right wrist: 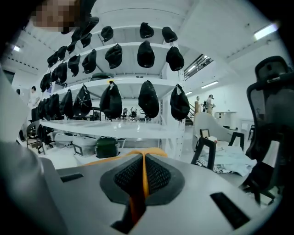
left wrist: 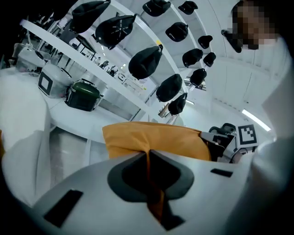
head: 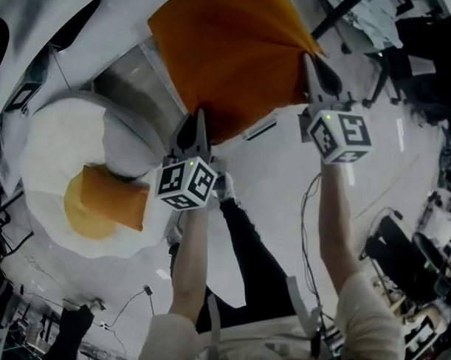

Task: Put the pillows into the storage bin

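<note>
A big orange pillow (head: pixel 228 57) hangs in the air at the top of the head view, held by its two lower corners. My left gripper (head: pixel 200 128) is shut on the near left corner, with orange fabric (left wrist: pixel 148 160) pinched between its jaws. My right gripper (head: pixel 314 69) is shut on the right corner, and a thin orange fold (right wrist: pixel 144 176) runs through its jaws. The round white storage bin (head: pixel 47 137) sits on the floor to the left. In it lie a smaller orange pillow (head: pixel 112 202) and a pale grey pillow (head: pixel 128 146).
A translucent grey box (head: pixel 141 79) stands behind the bin. Shelves with black caps (right wrist: pixel 147 55) and a green pot (left wrist: pixel 83 95) are ahead. Office chairs (head: pixel 405 258) and cables (head: pixel 307 202) are on the floor to the right. The person's dark legs (head: pixel 243 256) are below the grippers.
</note>
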Motion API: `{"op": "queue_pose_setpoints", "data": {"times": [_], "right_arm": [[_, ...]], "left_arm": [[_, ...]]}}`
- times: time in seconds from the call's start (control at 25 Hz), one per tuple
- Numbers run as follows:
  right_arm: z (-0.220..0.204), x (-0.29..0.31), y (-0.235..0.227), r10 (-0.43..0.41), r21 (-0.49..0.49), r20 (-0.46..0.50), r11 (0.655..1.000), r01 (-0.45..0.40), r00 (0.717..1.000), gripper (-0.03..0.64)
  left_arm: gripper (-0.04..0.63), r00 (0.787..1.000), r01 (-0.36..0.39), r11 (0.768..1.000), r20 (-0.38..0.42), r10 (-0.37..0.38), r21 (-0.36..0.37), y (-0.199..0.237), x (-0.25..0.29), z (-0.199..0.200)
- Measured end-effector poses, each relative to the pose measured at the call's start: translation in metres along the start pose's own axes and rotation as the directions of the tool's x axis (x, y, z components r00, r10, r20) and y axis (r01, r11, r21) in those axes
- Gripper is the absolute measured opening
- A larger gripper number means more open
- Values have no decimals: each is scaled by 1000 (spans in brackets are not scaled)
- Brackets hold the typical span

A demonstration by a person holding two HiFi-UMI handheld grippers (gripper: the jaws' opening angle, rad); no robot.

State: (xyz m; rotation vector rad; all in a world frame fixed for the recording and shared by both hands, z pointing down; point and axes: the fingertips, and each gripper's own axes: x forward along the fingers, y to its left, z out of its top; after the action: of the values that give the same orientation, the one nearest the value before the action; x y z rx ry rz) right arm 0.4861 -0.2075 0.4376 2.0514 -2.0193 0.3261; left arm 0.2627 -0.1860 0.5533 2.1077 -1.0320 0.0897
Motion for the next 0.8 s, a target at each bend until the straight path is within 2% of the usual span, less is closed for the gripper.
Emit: {"op": "queue_pose_setpoints", "data": {"times": [0.24,0.32,0.36,0.44,0.48,0.52,0.56,0.6,0.8], "right_arm": [[-16,8,-20,12,63,25,998,-13,1000,12],[-28,16,-24,8,83,-5,997,-8,1000,12],[-38,23,-28,-13,72,-48,997,16,999,14],[-54,35,-40,-111,-31,-145,994,108,983,41],[-54,38,-42,-161,-97,-151,984,147,975,52],[-49,41,-40,-183,-140,-126,976,165,975,81],[-42,43,-33,-172,-150,-94,976,157,981,160],[-37,47,-23,-144,-141,-75,981,132,987,195],[-49,56,19,-47,-115,-100,993,36,994,206]], "left_arm": [[20,1000,3,999,-19,-3,36,-5,14,-5],[20,999,1,999,-41,0,45,0,19,-8],[29,997,-1,999,-78,4,40,5,23,-13],[111,984,-28,1000,-177,29,10,19,31,-29],[212,978,-46,999,-203,43,-9,25,33,-34],[255,977,-60,998,-204,54,-20,31,33,-33],[255,980,-68,998,-187,63,-19,34,32,-28],[255,984,-73,997,-166,71,-8,36,32,-21],[255,991,-74,997,-108,75,19,38,31,5]]}}
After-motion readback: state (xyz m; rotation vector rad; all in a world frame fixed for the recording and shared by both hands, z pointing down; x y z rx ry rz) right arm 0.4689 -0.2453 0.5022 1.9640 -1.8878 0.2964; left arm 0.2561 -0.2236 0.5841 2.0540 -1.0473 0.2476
